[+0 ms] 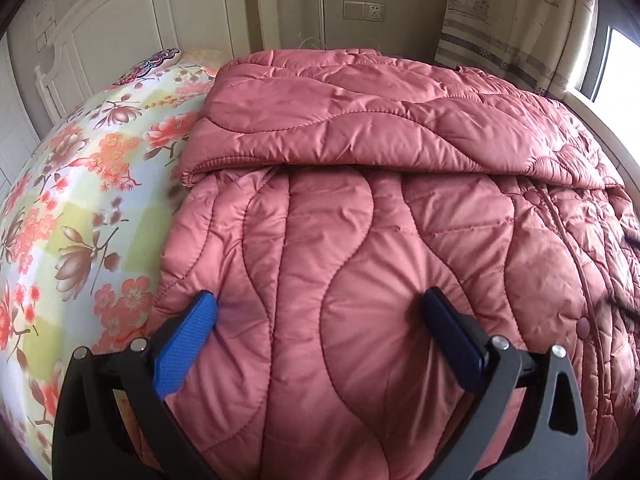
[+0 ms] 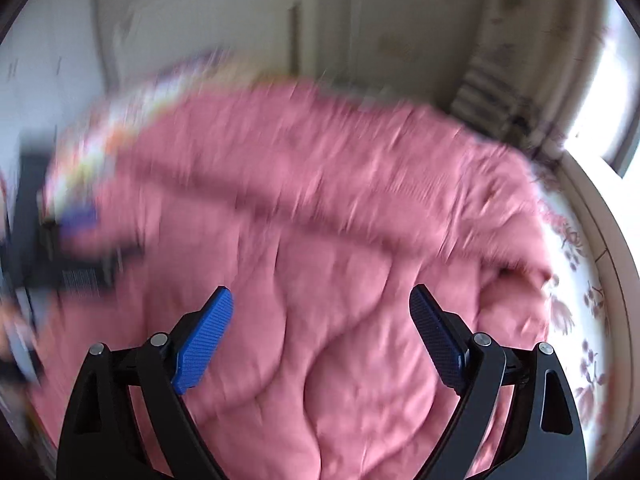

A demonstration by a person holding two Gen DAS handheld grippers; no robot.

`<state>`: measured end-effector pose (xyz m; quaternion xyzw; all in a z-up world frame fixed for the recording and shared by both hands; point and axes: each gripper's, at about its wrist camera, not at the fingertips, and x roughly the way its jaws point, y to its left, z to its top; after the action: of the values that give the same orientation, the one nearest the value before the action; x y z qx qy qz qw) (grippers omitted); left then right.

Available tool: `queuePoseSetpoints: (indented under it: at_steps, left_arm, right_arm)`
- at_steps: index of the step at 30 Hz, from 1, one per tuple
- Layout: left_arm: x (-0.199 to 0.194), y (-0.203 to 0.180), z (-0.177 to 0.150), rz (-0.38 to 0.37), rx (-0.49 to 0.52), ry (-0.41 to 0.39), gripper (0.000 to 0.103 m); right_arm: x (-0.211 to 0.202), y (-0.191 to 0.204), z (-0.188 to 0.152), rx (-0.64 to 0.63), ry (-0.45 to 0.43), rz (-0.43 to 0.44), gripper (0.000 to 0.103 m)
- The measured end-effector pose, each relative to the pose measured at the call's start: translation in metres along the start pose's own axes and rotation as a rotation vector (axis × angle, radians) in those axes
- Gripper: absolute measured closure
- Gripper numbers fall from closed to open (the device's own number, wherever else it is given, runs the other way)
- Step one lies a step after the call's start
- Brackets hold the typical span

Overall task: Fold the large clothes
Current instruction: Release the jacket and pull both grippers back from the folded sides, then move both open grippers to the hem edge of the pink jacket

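Left wrist view: a pink quilted coat lies spread across a bed, its top part folded down over the body so that a thick folded edge runs straight across the middle of the picture. The coat's left edge lies along a strip of flowered bedsheet, which stays bare all the way down that side. On the right, the coat reaches nearly to the edge of the bed, and a row of snap buttons follows the front opening there. The left hand-held gripper stands wide, both blue pads pressed down into the padding of the lower part, with a broad swell of fabric between them; the pads do not pinch it.

Beyond the coat stand a white headboard, a wall socket and a patterned curtain beside a bright window.

The right wrist view is smeared by motion. The right hand-held gripper is spread wide above the coat, with nothing between its pads. At the left edge, the other gripper shows as a dark blur on the coat. A band of bedsheet lies bare to the coat's right, up to the bed's edge.
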<state>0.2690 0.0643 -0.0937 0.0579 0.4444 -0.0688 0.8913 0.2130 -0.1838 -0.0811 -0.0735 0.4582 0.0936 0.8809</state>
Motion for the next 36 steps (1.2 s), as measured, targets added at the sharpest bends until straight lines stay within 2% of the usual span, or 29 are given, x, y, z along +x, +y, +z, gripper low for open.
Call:
queuePoseSetpoints:
  at_steps: [3, 5, 6, 8, 10, 12, 14, 16, 18, 20, 26, 30, 32, 33, 36]
  left_arm:
    - [-0.002, 0.004, 0.004, 0.000, 0.001, 0.006, 0.002]
    - [-0.019, 0.006, -0.003, 0.029, -0.004, -0.017, 0.002]
    - [-0.027, 0.006, -0.007, 0.017, 0.003, -0.032, 0.002]
    - [-0.047, -0.003, -0.022, -0.007, 0.068, -0.064, 0.002]
    - [-0.055, -0.014, -0.040, 0.050, 0.151, -0.096, 0.002]
    - [-0.049, -0.022, -0.054, 0.109, 0.220, -0.093, 0.002]
    - [-0.052, -0.022, -0.055, 0.105, 0.218, -0.106, 0.002]
    - [-0.047, -0.018, -0.051, 0.080, 0.196, -0.081, 0.002]
    - [-0.043, -0.010, -0.048, 0.033, 0.155, -0.055, 0.002]
    - [-0.042, -0.004, -0.048, 0.002, 0.121, -0.041, 0.002]
    - [-0.041, -0.005, -0.048, 0.016, 0.126, -0.046, 0.002]
    - [-0.041, -0.006, -0.048, 0.011, 0.121, -0.044, 0.002]
    - [-0.041, -0.006, -0.048, 0.016, 0.121, -0.046, 0.002]
    - [-0.041, -0.005, -0.048, 0.016, 0.120, -0.045, 0.002]
    - [-0.042, -0.005, -0.049, 0.013, 0.117, -0.046, 0.002]
  right_arm:
    - [-0.003, -0.010, -0.016, 0.065, -0.005, 0.040, 0.017]
    - [-0.017, -0.013, -0.023, 0.073, -0.014, 0.021, 0.017]
    - [-0.027, -0.014, -0.029, 0.068, -0.032, 0.012, 0.017]
    - [-0.041, -0.015, -0.044, 0.056, -0.053, 0.015, 0.017]
    - [-0.044, -0.021, -0.062, 0.058, -0.045, 0.008, 0.017]
    - [-0.039, -0.028, -0.081, 0.078, -0.037, 0.026, 0.017]
    - [-0.045, -0.036, -0.096, 0.101, -0.106, 0.068, 0.017]
    - [-0.050, -0.034, -0.098, 0.107, -0.103, 0.044, 0.017]
    - [-0.055, -0.032, -0.098, 0.122, -0.097, -0.007, 0.017]
    - [-0.062, -0.029, -0.095, 0.129, -0.106, -0.008, 0.017]
    - [-0.066, -0.027, -0.062, 0.181, -0.142, 0.042, 0.017]
    - [-0.034, -0.004, -0.029, 0.134, -0.116, 0.027, 0.017]
    - [-0.001, 0.006, -0.024, 0.110, -0.036, -0.003, 0.016]
    - [-0.002, 0.006, -0.024, 0.122, -0.057, 0.002, 0.016]
    - [-0.003, 0.003, -0.025, 0.124, -0.044, 0.014, 0.016]
